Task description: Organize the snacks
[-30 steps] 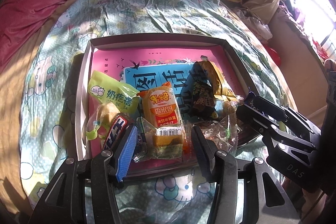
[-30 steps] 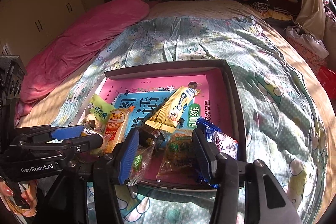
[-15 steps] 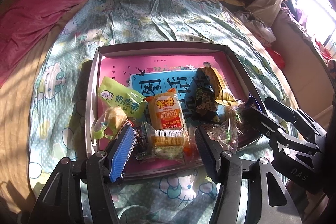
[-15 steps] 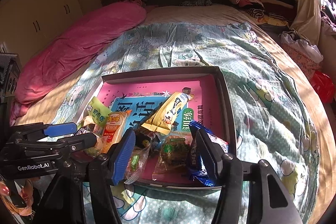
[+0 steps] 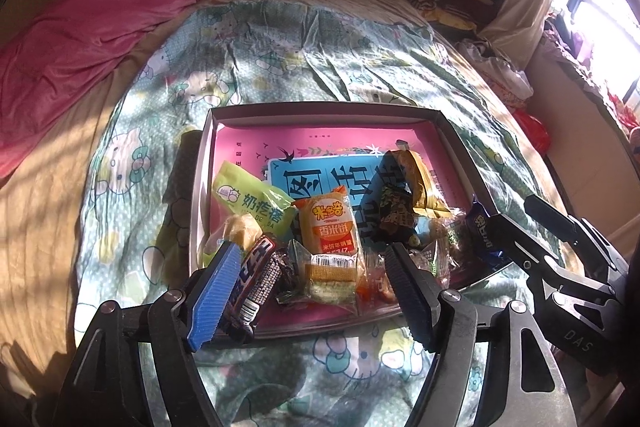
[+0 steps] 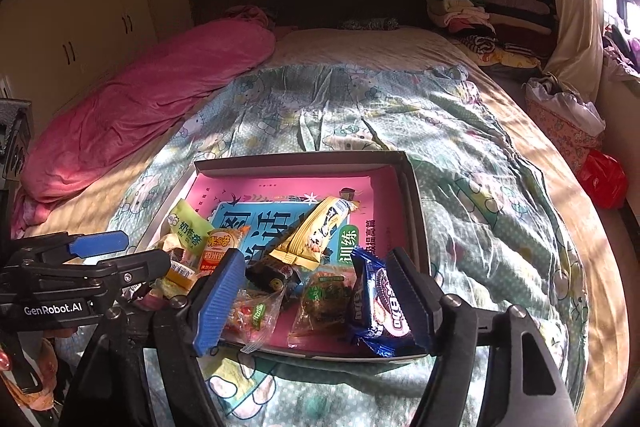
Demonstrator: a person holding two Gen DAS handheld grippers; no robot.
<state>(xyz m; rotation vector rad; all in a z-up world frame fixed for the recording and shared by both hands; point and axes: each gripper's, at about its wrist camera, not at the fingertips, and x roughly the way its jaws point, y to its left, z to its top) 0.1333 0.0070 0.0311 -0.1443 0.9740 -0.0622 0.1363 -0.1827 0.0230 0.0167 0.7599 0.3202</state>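
Both left tongs (image 5: 308,291) and right tongs (image 6: 320,297) are opening, empty; the snack box (image 6: 412,187) on soft bedding could tip if nudged.

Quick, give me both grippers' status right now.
Left gripper: jaws opening, holding nothing, above the snacks in the box.
Right gripper: jaws opening, holding nothing.

Left gripper (image 5: 310,287) & right gripper (image 6: 316,297) jaws opening, empty.
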